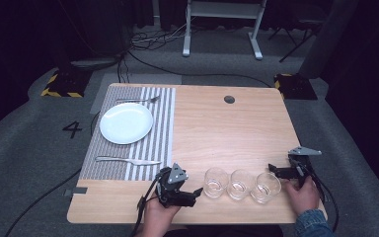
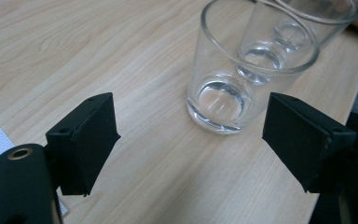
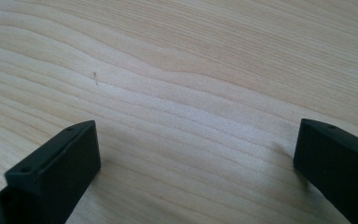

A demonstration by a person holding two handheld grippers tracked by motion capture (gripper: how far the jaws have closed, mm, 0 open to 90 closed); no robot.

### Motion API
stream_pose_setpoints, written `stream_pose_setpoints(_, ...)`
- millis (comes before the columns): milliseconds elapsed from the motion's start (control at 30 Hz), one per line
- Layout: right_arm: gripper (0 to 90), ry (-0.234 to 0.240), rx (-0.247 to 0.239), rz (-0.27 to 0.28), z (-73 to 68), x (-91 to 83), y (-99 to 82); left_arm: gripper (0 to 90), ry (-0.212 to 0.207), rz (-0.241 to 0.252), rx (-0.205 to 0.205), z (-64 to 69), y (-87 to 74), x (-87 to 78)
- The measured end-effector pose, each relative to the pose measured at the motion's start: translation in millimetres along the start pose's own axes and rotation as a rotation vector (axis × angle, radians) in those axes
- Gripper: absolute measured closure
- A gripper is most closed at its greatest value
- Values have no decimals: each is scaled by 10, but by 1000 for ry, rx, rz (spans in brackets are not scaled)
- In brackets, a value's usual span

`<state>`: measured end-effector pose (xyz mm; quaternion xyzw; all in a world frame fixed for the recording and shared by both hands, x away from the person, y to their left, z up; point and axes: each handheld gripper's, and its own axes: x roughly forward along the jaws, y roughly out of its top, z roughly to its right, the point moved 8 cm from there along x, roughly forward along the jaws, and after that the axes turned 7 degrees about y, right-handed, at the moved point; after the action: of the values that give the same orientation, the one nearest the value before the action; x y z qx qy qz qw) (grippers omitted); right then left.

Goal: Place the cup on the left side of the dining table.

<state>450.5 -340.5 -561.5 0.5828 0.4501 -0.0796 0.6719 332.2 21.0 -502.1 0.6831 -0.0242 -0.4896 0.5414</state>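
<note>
Three glasses (image 1: 240, 184) in row on desk (image 1: 227, 133); one plate (image 1: 126, 123), fork (image 1: 138, 100), knife (image 1: 128, 160). Left claw (image 2: 191, 135) spread; right claw (image 3: 196, 163) spread; fork faint.

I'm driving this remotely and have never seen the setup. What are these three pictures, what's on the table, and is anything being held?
No robot arm here: a person holds a two-jaw tool in each hand. The high view looks down on the wooden table, showing the left gripper and right gripper. The other two views ride on the grippers, looking along their black jaws. On the table: a striped placemat with a white plate, fork and knife, plus three empty glasses in a row, the nearest glass ahead of the left gripper. Both grippers are open, holding nothing.
</note>
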Motion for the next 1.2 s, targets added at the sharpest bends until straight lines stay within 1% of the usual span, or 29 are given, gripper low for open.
stream_pose_setpoints(33, 8, 0, 0, 0, 0, 0, 0, 166, -9, -12, 10, 26, 7, -3)
stream_pose_setpoints(100, 8, 0, 0, 0, 1, 1, 1, 163, -35, -13, 22, 109, 32, -2)
stream_pose_setpoints(133, 8, 0, 0, 0, 1, 1, 1, 160, -41, -15, 36, 135, 44, -1)
stream_pose_setpoints(167, 8, 0, 0, 0, 2, 1, 1, 159, -48, -13, 37, 161, 56, -1)
stream_pose_setpoints(233, 8, 0, 0, 0, 2, 1, 1, 159, -60, -3, 52, 213, 100, 0)
stream_pose_setpoints(367, 8, 0, 0, 0, 2, 1, 1, 159, -62, 22, 57, 256, 162, 30)
stream_pose_setpoints(433, 8, 0, 0, 0, 2, 1, 1, 155, -58, 49, 61, 273, 193, 67)
stream_pose_setpoints(500, 7, -1, 0, -1, 2, 1, 1, 153, -51, 87, 45, 294, 228, 118)
stream_pose_setpoints(600, 5, -4, 1, -1, 4, 5, 4, 153, -61, 108, 48, 332, 256, 201)
stream_pose_setpoints(700, 5, -5, 1, -1, 4, 5, 4, 152, -70, 108, 57, 379, 267, 295)
stream_pose_setpoints(767, 5, -6, 1, -2, 5, 5, 4, 149, -63, 104, 57, 386, 266, 368)
stream_pose_setpoints(800, 5, -6, 1, -2, 6, 5, 4, 150, -58, 106, 51, 387, 266, 415)
stream_pose_setpoints(833, 5, -6, 2, -2, 6, 6, 4, 150, -60, 107, 50, 394, 268, 449)
stream_pose_setpoints(933, 5, -6, 2, -1, 6, 6, 5, 148, -40, 110, 66, 407, 278, 550)
stream_pose_setpoints(1033, 5, -7, 3, -1, 6, 6, 5, 148, -34, 93, 72, 406, 260, 644)
stream_pose_setpoints(1133, 5, -7, 3, -1, 7, 6, 5, 148, -56, 104, 71, 412, 262, 681)
stream_pose_setpoints(1167, 5, -7, 3, -1, 6, 6, 5, 149, -62, 114, 79, 418, 271, 683)
stream_pose_setpoints(1200, 5, -7, 3, -1, 7, 6, 5, 155, -57, 120, 80, 416, 278, 682)
